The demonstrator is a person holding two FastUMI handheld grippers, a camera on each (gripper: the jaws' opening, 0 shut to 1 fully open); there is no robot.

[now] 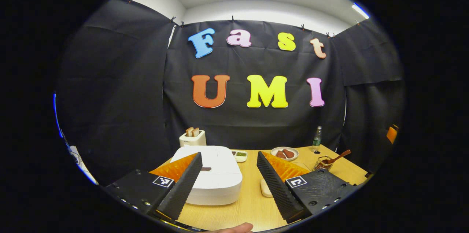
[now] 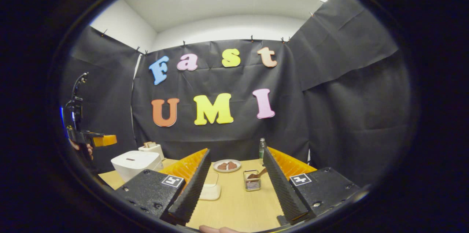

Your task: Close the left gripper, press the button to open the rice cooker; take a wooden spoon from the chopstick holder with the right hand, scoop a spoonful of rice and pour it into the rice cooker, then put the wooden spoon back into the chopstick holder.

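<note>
Wooden table (image 2: 234,203) ringed by black cloth walls; rice cooker (image 1: 214,178) lid down; wooden spoon (image 1: 335,159) in chopstick holder (image 2: 251,180); left gripper (image 1: 229,159) and right gripper (image 2: 236,156) both spread wide, holding nothing.

Glossy white plastic rice cooker (image 1: 214,176) on smooth wood-grain table (image 1: 253,203); wire chopstick holder (image 2: 251,180).

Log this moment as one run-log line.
stage: start | rice cooker: lid shut | left gripper: open, above table near cooker | right gripper: open, holds nothing | wooden spoon: in chopstick holder
</note>
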